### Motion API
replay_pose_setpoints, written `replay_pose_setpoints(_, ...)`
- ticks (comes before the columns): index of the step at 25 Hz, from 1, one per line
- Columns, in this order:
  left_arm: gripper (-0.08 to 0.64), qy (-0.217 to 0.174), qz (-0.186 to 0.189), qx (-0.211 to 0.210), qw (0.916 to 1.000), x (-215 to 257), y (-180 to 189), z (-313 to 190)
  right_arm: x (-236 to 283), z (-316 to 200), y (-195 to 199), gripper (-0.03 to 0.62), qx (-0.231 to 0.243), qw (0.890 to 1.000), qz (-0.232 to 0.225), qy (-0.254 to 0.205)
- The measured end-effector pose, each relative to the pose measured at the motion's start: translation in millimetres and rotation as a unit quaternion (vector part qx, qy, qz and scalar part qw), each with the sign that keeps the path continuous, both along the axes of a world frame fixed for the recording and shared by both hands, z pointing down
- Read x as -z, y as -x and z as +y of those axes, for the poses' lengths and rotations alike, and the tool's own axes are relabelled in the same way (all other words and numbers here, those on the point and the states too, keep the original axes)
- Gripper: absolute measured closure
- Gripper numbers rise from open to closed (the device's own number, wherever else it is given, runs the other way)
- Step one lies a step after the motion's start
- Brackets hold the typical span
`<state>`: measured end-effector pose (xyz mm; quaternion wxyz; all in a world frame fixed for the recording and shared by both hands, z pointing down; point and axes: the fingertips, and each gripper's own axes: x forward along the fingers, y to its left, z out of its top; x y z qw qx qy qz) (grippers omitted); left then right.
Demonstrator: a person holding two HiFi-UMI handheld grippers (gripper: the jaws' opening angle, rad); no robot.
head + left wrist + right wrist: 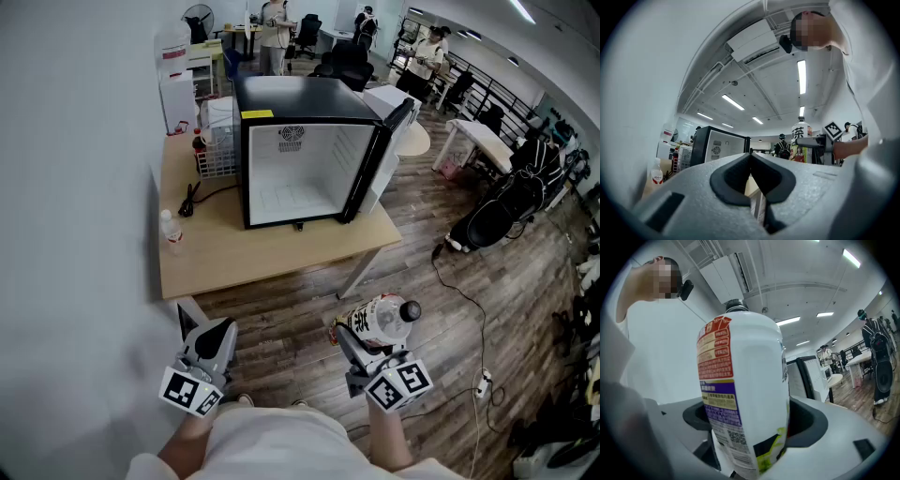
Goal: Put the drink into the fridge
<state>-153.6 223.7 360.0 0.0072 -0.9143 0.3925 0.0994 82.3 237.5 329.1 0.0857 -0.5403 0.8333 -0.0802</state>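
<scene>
Light wooden tabletop (281, 253) sits against the wall. A small red-labelled bottle (171, 230) stands near its left edge, a black cable (190, 199) lies just beside it, and a white wire basket (217, 155) is further back. A white power strip (485, 382) lies on the wood floor (309, 347).

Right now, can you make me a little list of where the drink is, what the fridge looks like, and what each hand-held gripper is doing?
Drink: drink bottle, held in the right hand-held gripper, not in the fridge yet.
Right hand-held gripper: shut on the drink bottle.
Left hand-held gripper: jaws together, empty.
Fridge: on the table, door open, looks empty inside.
Also there: small bottle on the table, left of the fridge.
</scene>
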Motion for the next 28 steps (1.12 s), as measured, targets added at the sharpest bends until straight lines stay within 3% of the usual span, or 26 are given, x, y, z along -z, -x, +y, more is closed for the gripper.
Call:
replay_pose_setpoints(12, 0.546, 0.010, -0.008, -0.002, 0.9999, -6, -10, 6, -3, 4, -11, 0.158, -0.001, 1.000, 0.000, -0.001)
replay_pose_setpoints(28, 0.546, 0.038, -0.019, 0.003, 0.9991, -31, -64, 20, -24, 11, -62, 0.156, 0.014, 1.000, -0.022, 0.005)
